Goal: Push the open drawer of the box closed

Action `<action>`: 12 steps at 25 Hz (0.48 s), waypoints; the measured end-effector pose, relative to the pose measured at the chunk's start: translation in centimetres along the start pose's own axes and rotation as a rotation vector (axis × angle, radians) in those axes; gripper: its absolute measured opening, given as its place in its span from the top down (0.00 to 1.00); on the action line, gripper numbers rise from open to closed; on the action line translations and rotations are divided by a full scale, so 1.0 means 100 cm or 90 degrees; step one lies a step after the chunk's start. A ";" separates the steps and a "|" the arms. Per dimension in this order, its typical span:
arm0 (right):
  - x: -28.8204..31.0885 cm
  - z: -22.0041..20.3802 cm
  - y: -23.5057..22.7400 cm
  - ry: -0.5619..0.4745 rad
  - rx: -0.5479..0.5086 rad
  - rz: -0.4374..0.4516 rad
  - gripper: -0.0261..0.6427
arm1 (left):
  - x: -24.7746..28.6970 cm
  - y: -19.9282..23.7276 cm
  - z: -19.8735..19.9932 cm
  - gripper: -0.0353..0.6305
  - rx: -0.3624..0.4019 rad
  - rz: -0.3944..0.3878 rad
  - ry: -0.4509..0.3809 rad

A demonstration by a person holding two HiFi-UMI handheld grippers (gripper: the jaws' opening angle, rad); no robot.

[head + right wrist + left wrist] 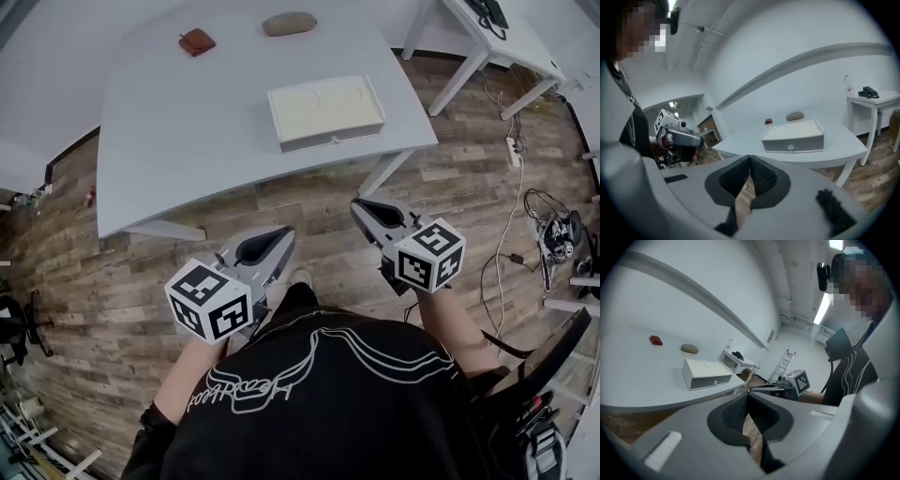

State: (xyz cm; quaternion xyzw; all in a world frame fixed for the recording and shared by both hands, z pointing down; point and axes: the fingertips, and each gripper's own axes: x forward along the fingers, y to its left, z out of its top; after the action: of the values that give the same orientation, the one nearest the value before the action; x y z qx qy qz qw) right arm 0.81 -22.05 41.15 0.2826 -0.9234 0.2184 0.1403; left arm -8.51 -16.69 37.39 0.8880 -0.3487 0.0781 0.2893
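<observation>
Closest in, left tongs (pixel 284 236) and right tongs (pixel 362 208) hang pinched shut and empty, well short of the desk (pixel 187 141). Near its front edge sits the box (pixel 325 111), drawer (pixel 336 139) facing them. An off-centre shove could skid the whole box back instead of closing it.
</observation>
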 end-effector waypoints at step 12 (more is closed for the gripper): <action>-0.153 -0.015 0.113 -0.031 -0.012 0.165 0.95 | -0.002 -0.165 -0.023 0.94 0.072 -0.026 -0.038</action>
State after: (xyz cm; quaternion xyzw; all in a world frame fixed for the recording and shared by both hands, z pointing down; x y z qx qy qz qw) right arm 6.65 -5.87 32.95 0.1651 -0.9574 0.2190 0.0907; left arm 2.40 -5.54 31.61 0.9118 -0.3344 0.0653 0.2293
